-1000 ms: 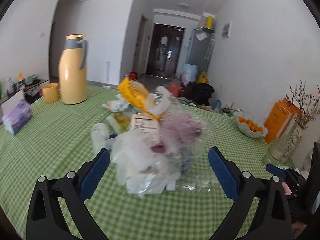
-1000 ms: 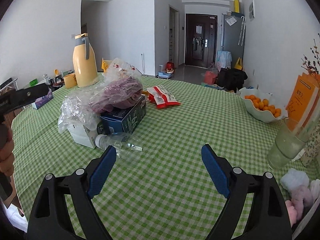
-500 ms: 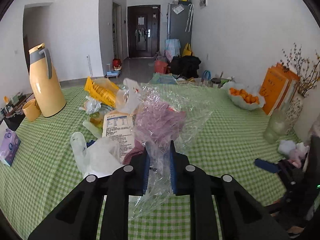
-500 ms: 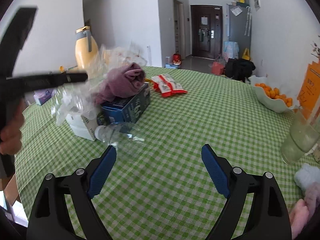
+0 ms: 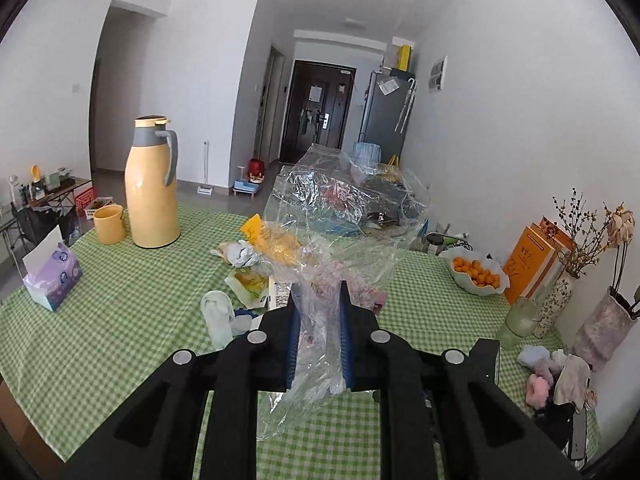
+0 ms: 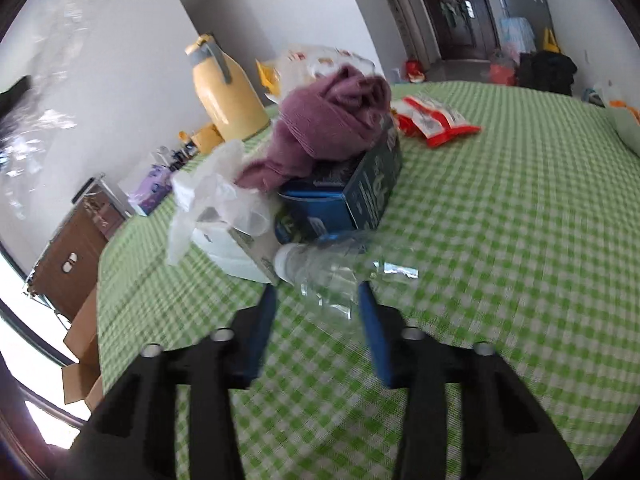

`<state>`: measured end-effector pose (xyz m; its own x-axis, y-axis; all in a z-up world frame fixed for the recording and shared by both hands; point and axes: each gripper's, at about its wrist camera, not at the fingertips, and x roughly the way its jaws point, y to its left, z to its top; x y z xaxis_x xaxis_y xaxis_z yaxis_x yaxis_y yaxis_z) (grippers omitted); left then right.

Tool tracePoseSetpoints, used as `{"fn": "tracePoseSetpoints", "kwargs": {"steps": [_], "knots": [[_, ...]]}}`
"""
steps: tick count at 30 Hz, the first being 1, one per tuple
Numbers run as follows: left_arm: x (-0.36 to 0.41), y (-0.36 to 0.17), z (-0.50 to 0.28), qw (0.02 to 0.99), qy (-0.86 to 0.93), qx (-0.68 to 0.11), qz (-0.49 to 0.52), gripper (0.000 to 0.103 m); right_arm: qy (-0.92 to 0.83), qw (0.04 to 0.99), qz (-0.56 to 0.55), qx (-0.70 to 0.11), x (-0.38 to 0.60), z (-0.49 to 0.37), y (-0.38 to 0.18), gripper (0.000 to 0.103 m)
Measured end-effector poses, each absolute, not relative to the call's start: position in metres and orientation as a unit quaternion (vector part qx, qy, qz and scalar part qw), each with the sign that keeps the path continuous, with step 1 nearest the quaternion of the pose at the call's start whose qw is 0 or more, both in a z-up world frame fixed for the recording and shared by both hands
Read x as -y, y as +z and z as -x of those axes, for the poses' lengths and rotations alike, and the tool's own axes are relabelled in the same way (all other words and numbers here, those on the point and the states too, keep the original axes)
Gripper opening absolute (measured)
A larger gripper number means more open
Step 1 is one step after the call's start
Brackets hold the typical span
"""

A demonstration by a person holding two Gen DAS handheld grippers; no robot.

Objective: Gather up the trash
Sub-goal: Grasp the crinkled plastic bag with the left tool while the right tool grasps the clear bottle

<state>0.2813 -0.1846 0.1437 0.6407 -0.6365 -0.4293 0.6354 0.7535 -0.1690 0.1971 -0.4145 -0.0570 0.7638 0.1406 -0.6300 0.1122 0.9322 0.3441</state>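
A crumpled clear plastic bag (image 5: 340,232) is clamped between the pads of the left gripper (image 5: 319,300) and held up above the green-checked tablecloth (image 5: 100,332). The right gripper (image 6: 316,300), jaws just closing, brackets a clear plastic bottle (image 6: 320,268) lying by a dark blue carton (image 6: 360,196); its print is unreadable.

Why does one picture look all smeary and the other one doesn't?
Right wrist view: motion blur smears the green checked tablecloth and the clear plastic bottle. Left wrist view: sharp, with glare on the crinkled clear plastic bag; the fisheye lens bends the walls in both.
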Motion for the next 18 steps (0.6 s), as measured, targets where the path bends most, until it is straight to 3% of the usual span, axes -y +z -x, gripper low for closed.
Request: {"fn": "tracePoseSetpoints", "kwargs": {"steps": [3,12,18], "knots": [[0.168,0.145,-0.277,0.91,-0.339,-0.239,0.005,0.014,0.006,0.929,-0.155,-0.336,0.402,-0.185,-0.041,0.002],[0.11,0.134,-0.271,0.918,-0.308,-0.245,0.042,0.014,-0.053,0.956,-0.077,-0.28,0.383,-0.127,0.021,0.002],[0.057,0.128,-0.261,0.935,-0.258,-0.238,0.058,0.014,-0.005,0.965,-0.045,-0.257,0.342,-0.135,0.042,0.002]]}}
